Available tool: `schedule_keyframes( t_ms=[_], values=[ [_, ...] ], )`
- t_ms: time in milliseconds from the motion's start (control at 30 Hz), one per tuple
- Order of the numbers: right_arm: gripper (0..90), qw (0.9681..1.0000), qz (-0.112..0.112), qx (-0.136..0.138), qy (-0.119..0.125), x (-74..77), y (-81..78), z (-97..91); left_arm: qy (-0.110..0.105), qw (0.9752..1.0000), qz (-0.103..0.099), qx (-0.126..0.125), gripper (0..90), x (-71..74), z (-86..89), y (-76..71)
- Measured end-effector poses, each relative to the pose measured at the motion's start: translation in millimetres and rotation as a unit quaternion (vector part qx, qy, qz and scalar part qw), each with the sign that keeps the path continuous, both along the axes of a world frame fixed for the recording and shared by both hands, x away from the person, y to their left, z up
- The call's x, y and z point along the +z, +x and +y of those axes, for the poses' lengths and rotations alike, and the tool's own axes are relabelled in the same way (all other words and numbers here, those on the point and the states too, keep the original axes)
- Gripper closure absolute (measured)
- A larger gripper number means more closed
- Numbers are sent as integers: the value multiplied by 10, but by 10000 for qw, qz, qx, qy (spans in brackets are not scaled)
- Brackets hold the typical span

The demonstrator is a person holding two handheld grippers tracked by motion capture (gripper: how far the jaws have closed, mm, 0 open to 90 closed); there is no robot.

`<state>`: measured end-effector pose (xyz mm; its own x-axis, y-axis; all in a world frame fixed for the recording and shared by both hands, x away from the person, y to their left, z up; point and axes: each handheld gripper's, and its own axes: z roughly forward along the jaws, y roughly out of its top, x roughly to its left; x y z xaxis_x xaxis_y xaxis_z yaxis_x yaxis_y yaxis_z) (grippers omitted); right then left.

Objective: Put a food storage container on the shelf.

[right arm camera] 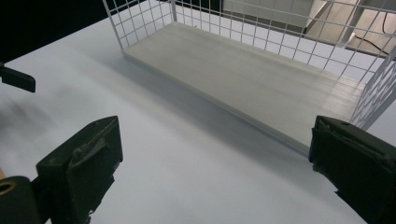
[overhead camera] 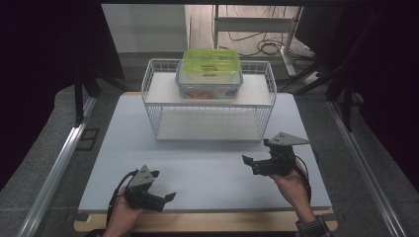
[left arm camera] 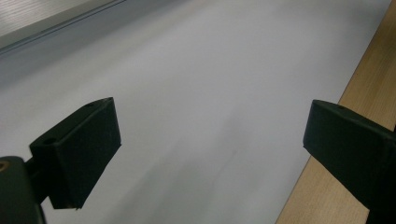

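A white wire-grid shelf rack point(overhead camera: 209, 101) has pale whitish-grey boards as its two levels. On the upper board sits a clear plastic box point(overhead camera: 209, 81) with a bright lime-green translucent lid point(overhead camera: 211, 61); red-orange contents show through its wall. The flat tabletop sheet point(overhead camera: 207, 173) is plain pale grey-white, with a light wood edge point(overhead camera: 207, 222) along the near side. Both hand-held grippers, left point(overhead camera: 165, 198) and right point(overhead camera: 249, 163), are black, each topped by a grey triangular plate. One sleeve cuff point(overhead camera: 314, 228) is dark plaid.

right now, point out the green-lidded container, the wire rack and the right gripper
green-lidded container point(overhead camera: 211, 61), high view, middle of its green lid
wire rack point(overhead camera: 157, 81), high view, bare left part of its upper shelf
right gripper point(overhead camera: 249, 162), high view, midway between its open fingertips
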<state>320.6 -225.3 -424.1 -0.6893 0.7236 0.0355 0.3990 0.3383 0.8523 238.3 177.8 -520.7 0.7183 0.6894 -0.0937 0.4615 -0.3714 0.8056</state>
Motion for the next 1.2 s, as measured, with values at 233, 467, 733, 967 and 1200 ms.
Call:
schedule_keyframes(
  t_ms=[233, 467, 733, 967, 1200],
  values=[
    [30, 10000, 6, 24, -49, -55, -54, -12, -6, 10000, 9, 0, 40, -1, -1, -1],
    [31, 9999, 36, 13, -94, -105, -103, -42, 3, 10000, 13, -7, 40, -3, -4, 0],
    [30, 9999, 110, -15, -131, -176, -158, -107, 4, 10000, 21, -9, 40, -4, -7, -1],
    [15, 9996, 193, -78, -181, -232, -204, -180, 18, 10000, 40, -11, 40, -8, -8, 2],
    [12, 9996, 152, -123, -191, -243, -267, -249, 23, 10000, 41, -13, 40, -9, -11, 3]
  ],
)
